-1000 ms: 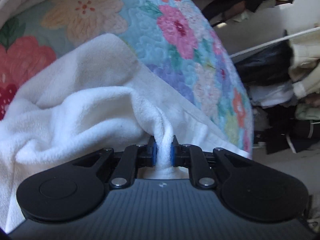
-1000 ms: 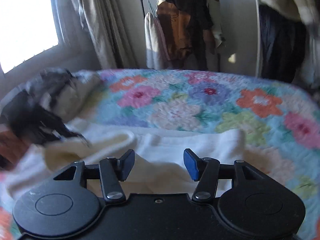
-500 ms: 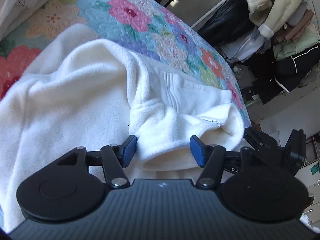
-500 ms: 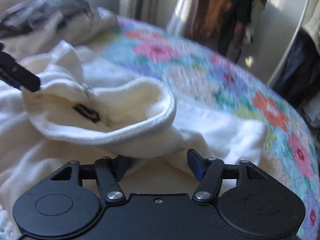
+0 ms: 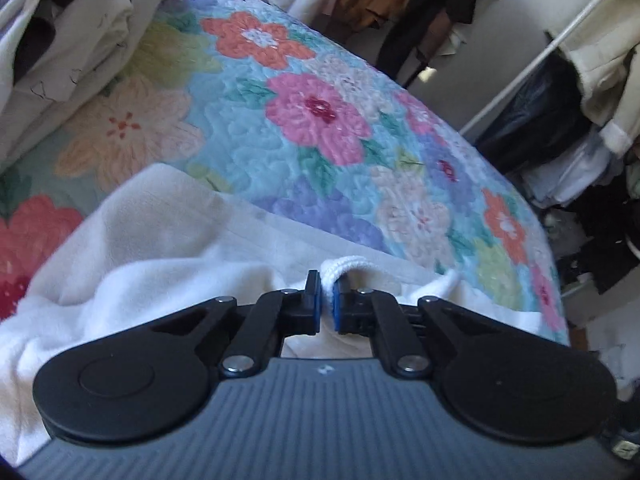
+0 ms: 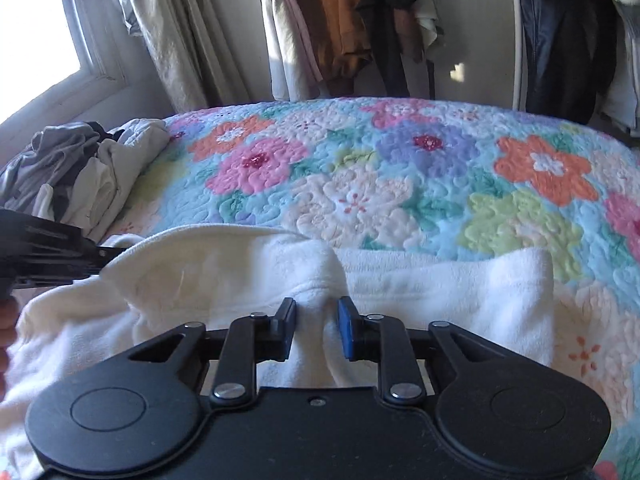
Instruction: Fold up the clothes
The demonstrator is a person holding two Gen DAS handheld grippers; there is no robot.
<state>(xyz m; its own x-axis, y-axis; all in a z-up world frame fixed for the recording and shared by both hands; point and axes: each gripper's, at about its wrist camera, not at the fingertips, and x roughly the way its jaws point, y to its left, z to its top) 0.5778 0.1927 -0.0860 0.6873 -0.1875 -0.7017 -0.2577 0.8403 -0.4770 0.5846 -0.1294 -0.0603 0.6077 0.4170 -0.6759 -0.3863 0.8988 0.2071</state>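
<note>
A white fleece garment (image 5: pixel 160 248) lies rumpled on a floral quilted bed (image 5: pixel 320 128). My left gripper (image 5: pixel 326 296) is shut on a ribbed white edge of the garment. In the right wrist view the same garment (image 6: pixel 440 292) spreads across the near part of the bed (image 6: pixel 400 184). My right gripper (image 6: pixel 318 328) is closed on a bunched fold of the fleece. The left gripper's black body (image 6: pixel 44 256) shows at the left edge, against the garment.
A pile of grey, cream and dark clothes (image 6: pixel 76 172) sits at the bed's left side, also in the left wrist view (image 5: pixel 60 40). Clothes hang on a rack (image 6: pixel 340 28) behind the bed. Curtains and a window (image 6: pixel 36 28) are at the left.
Half a second ago both grippers were open around the fleece. Now each has closed on a fold of it, and both views have lowered toward the bed.
</note>
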